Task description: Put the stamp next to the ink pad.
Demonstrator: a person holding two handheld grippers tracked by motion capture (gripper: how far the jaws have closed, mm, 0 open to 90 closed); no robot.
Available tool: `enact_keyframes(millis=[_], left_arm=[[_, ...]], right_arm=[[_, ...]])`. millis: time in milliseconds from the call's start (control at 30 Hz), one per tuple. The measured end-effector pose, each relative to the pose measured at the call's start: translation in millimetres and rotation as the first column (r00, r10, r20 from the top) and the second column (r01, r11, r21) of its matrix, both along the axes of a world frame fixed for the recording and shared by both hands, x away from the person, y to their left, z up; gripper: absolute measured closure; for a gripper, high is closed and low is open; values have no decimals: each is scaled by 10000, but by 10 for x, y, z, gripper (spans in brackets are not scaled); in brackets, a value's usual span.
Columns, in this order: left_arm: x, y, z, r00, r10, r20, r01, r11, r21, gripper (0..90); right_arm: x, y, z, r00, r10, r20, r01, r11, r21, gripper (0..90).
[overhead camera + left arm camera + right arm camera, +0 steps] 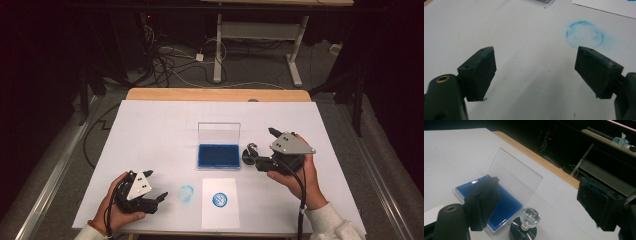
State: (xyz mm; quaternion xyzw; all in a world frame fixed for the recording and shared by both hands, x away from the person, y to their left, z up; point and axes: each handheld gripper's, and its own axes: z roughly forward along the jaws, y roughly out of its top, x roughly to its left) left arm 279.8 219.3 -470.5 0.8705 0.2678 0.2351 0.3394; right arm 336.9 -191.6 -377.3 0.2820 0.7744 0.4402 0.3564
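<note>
A: Start with the biggest; the white table (150,125) runs wide across the high view, its wooden edge at twelve o'clock.

B: Next the ink pad (218,155), a blue tray near the centre; its clear lid (219,133) stands upright along the far side, and its long axis runs nine to three.

A: Then the paper sheet (220,212) at six o'clock of the pad, bearing a round blue print (219,199); at nine o'clock of the sheet a fainter blue ring (186,193) sits on the table itself.

B: The right gripper (264,146) is at three o'clock of the pad, jaws spread wide and gripping nothing; the stamp (249,154) stands just beside the pad, below and between those jaws, untouched as far as I can see.

A: Which way does the stamp point?

B: Straight up; the right gripper view shows its round black base (520,231) on the table and its clear knob (530,216) on top, detail the high view blurs.

A: And the left gripper (154,186)?

B: At seven o'clock of the table, jaws wide and empty; its own view shows blue-stained pads (484,70) and the ring (585,33) at one o'clock.
</note>
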Motion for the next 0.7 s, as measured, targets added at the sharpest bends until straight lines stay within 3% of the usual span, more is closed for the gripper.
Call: enact_keyframes(millis=[700], left_arm=[[4, -16, -9, 10000, -13, -55, 13, 10000, 56, 171]], right_arm=[[-191, -185, -27, 9997, 164, 207, -167, 9998, 120, 182]])
